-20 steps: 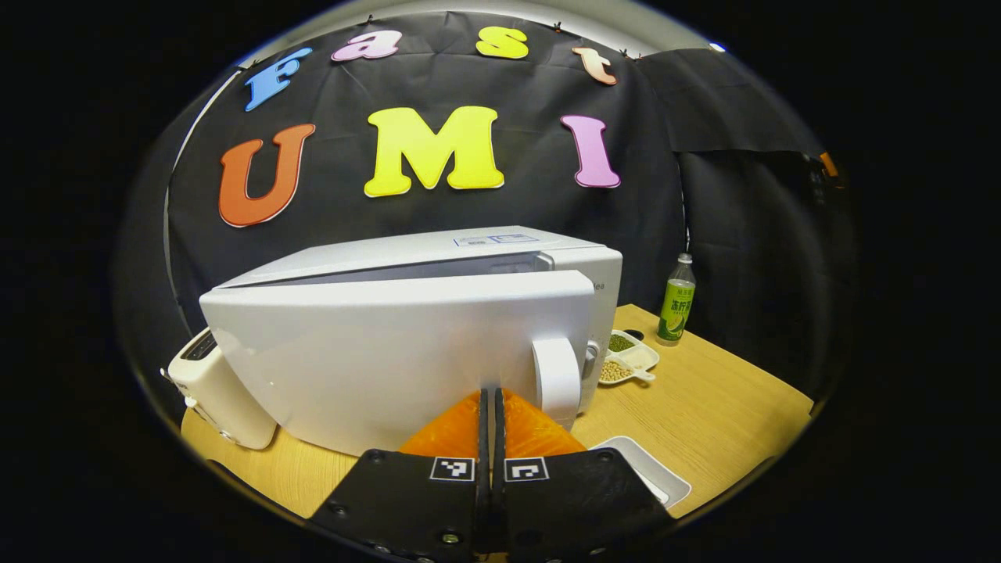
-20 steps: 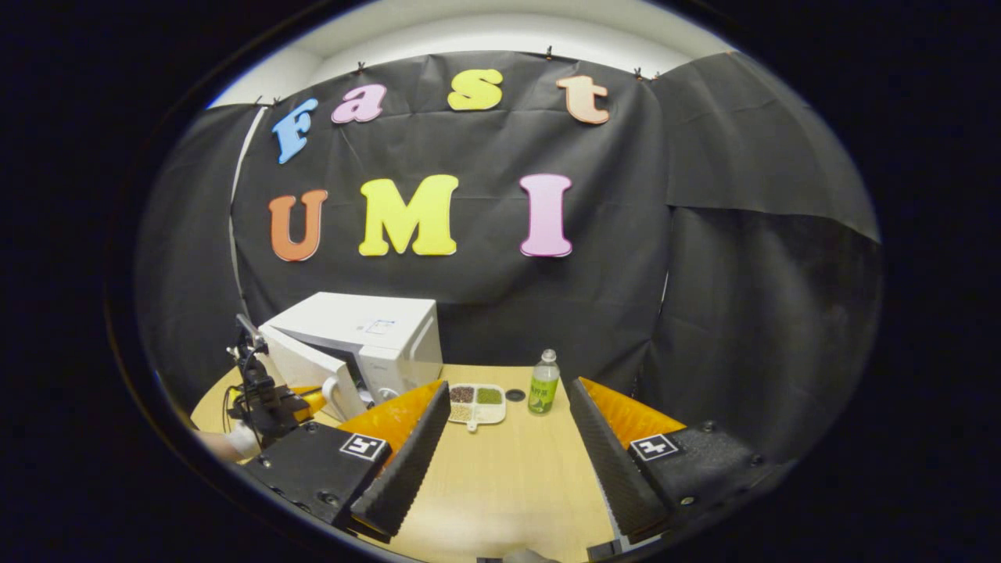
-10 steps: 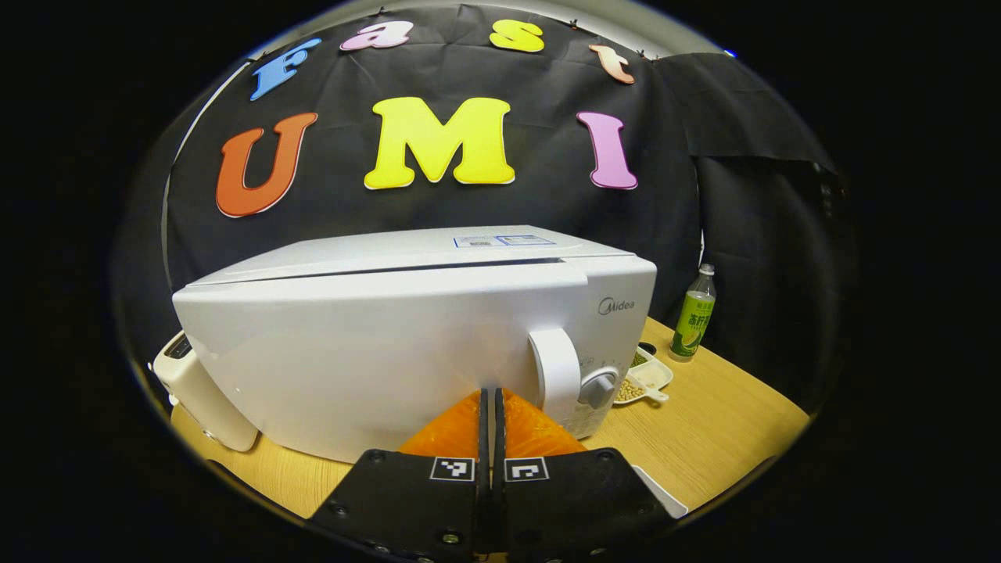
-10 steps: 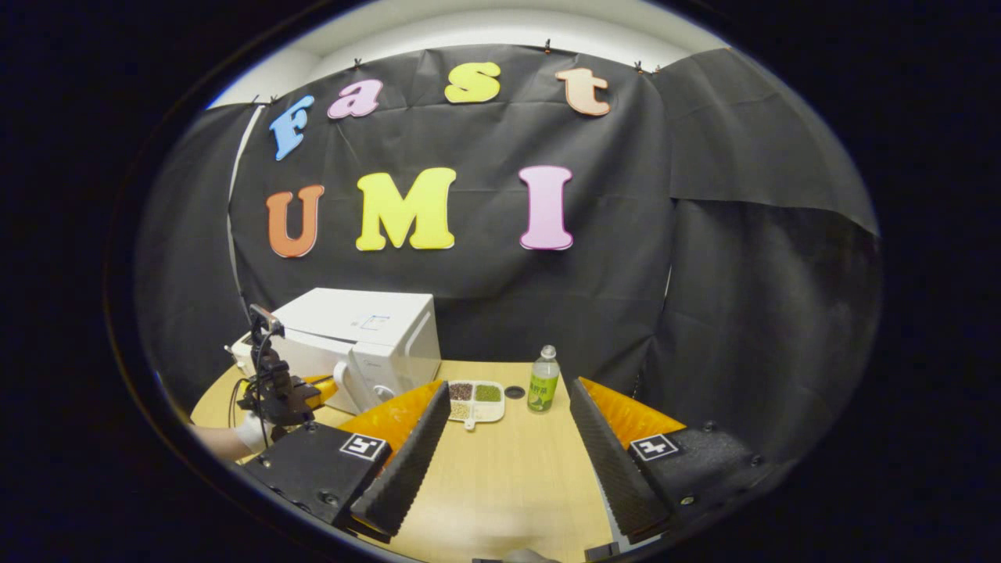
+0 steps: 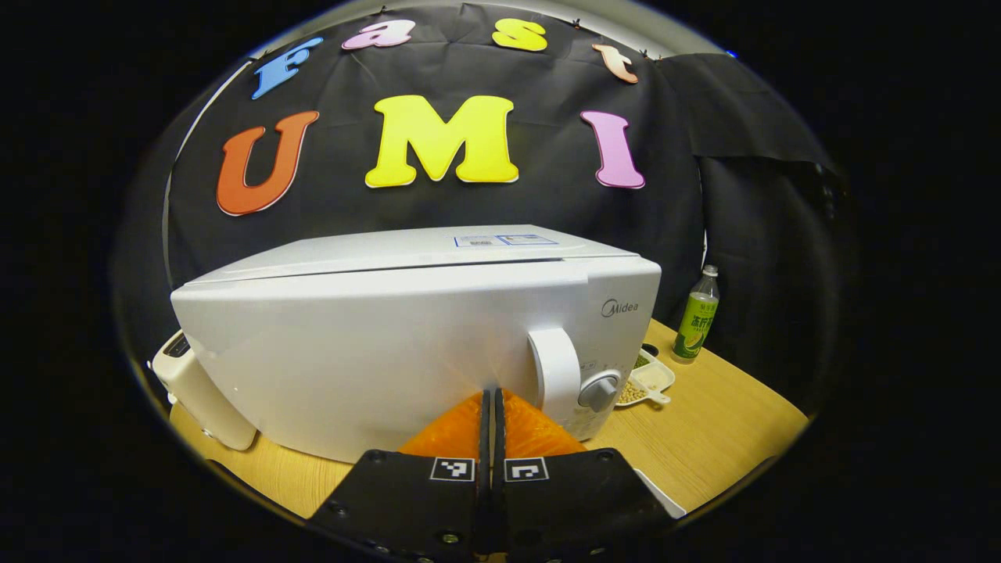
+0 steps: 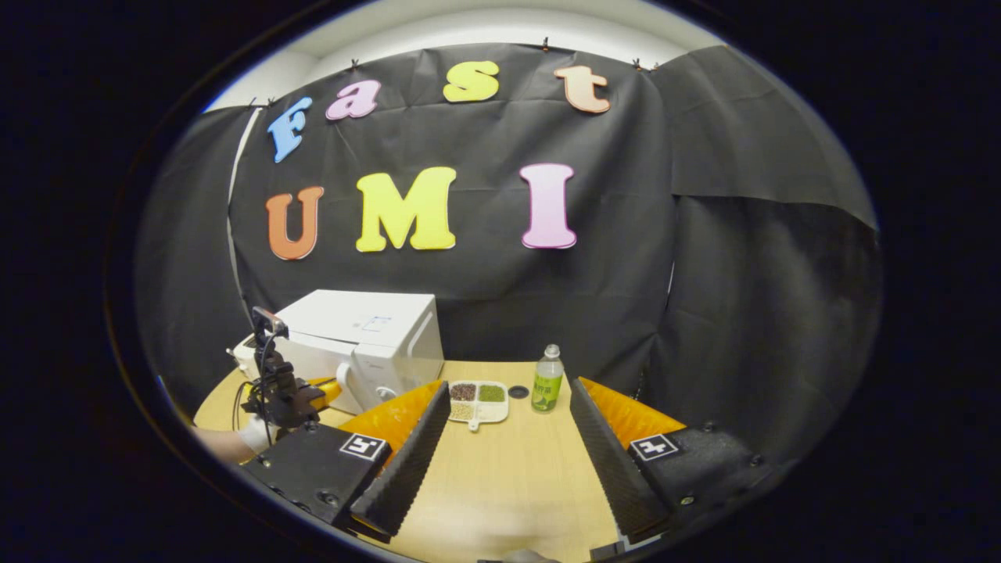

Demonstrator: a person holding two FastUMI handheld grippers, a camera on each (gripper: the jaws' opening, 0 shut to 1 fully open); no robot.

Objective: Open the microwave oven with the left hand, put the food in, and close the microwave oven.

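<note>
Two claws noted: my left claw (image 5: 491, 403), fingers pressed together and empty, sits against the microwave oven (image 5: 422, 336) door, which looks flush at the tabletop's (image 6: 508, 477) rear-left corner; my right claw (image 6: 508, 438) hangs wide. Closing step appears complete; next, withdraw.

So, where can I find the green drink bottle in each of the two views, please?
Left gripper view: the green drink bottle stands at the right, on the table's far edge, right of the microwave.
Right gripper view: the bottle stands near the middle, at the back of the table, between this gripper's two fingers.
Shared landmark: the divided dish of beans, between microwave and bottle.
</note>
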